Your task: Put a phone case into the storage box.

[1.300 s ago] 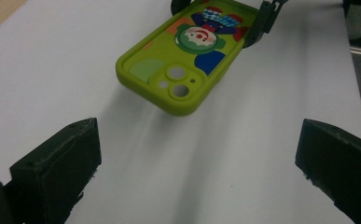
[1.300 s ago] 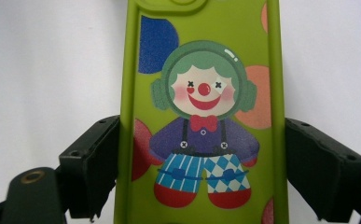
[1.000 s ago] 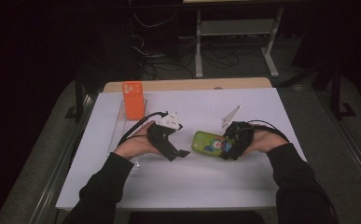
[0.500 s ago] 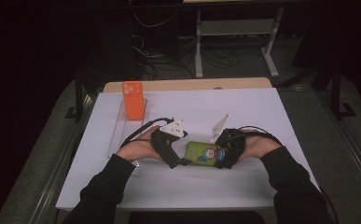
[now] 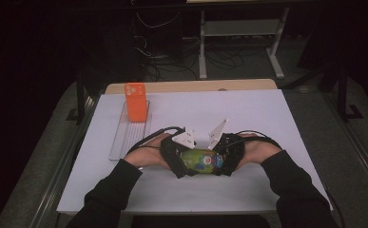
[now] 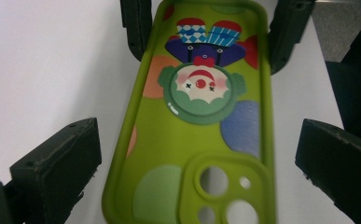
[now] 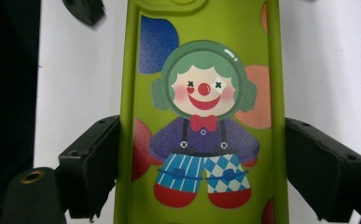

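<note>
Lime-green rubbery clown-print phone case (image 5: 201,161) lies on white surface (image 5: 267,118); right claw (image 7: 201,154) grips its sides, left claw (image 6: 192,154) straddles the camera end, open, likely closing next.

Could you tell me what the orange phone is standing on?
The orange phone stands upright at the far end of a clear ribbed tray on the white table. Its foot hides how it is propped.

Green clown phone case (image 7: 201,116) between the right gripper (image 7: 201,172) jaws

The case runs upward from the bottom edge over the white table (image 7: 327,60). A jaw stands at each long side of it: the left one against its edge, the right one just beside its edge. Beyond the case's upper left corner sits another black jaw tip (image 7: 85,10).
</note>
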{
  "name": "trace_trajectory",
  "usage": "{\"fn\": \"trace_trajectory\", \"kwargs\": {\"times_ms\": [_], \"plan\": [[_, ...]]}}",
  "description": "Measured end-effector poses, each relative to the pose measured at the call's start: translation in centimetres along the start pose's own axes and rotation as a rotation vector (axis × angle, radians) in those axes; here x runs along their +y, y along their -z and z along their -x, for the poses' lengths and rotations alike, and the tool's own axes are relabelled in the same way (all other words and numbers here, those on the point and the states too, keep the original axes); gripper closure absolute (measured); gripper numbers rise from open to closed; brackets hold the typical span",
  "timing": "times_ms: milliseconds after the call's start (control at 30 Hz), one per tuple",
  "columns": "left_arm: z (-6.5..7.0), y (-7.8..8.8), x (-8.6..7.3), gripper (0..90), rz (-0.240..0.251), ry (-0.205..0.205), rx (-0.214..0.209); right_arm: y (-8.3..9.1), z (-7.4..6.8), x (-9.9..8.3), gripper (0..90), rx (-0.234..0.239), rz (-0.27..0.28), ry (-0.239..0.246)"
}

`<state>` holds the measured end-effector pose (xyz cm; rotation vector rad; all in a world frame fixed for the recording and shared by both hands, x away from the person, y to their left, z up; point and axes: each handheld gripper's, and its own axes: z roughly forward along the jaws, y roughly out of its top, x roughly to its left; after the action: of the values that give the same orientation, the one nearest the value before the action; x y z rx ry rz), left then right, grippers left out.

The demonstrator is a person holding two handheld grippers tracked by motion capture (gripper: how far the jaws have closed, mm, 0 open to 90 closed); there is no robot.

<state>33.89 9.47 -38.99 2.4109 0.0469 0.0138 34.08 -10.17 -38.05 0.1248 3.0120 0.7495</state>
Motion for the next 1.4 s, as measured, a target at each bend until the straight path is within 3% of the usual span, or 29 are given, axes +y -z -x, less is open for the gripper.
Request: {"fn": "trace_trajectory", "kwargs": {"times_ms": [267,367,533,833,1067,1167,1233,1400], "plan": [[0.34,-1.10,-0.10,0.0,-0.033,-0.008,-0.011,0.05,-0.40,0.57,15.1,0.010,0.015,0.028],[0.27,-1.03,-0.20,7.3,-0.032,-0.014,-0.009,-0.01,-0.50,0.64,15.1,0.013,0.011,0.030],[0.27,-0.98,-0.28,11.8,-0.039,-0.017,-0.022,-0.08,-0.54,0.66,15.1,0.015,0.006,0.032],[0.23,-1.05,-0.22,14.7,-0.047,-0.023,-0.051,-0.17,-0.64,0.68,15.1,0.022,0.001,0.036],[0.62,-1.00,-0.17,15.7,-0.078,-0.030,-0.048,-0.44,-0.79,0.63,14.7,0.058,-0.004,0.020],[0.51,-0.95,-0.34,15.8,-0.072,-0.031,-0.053,-0.47,-0.88,0.63,14.5,0.043,0.004,0.029],[0.74,-1.06,-0.44,15.8,-0.061,-0.008,-0.061,-0.54,-0.87,0.60,13.9,0.048,0.003,0.017],[0.74,-1.16,-0.76,15.9,-0.083,0.000,-0.048,-0.40,-0.61,0.27,4.7,0.060,0.038,-0.022]]}}
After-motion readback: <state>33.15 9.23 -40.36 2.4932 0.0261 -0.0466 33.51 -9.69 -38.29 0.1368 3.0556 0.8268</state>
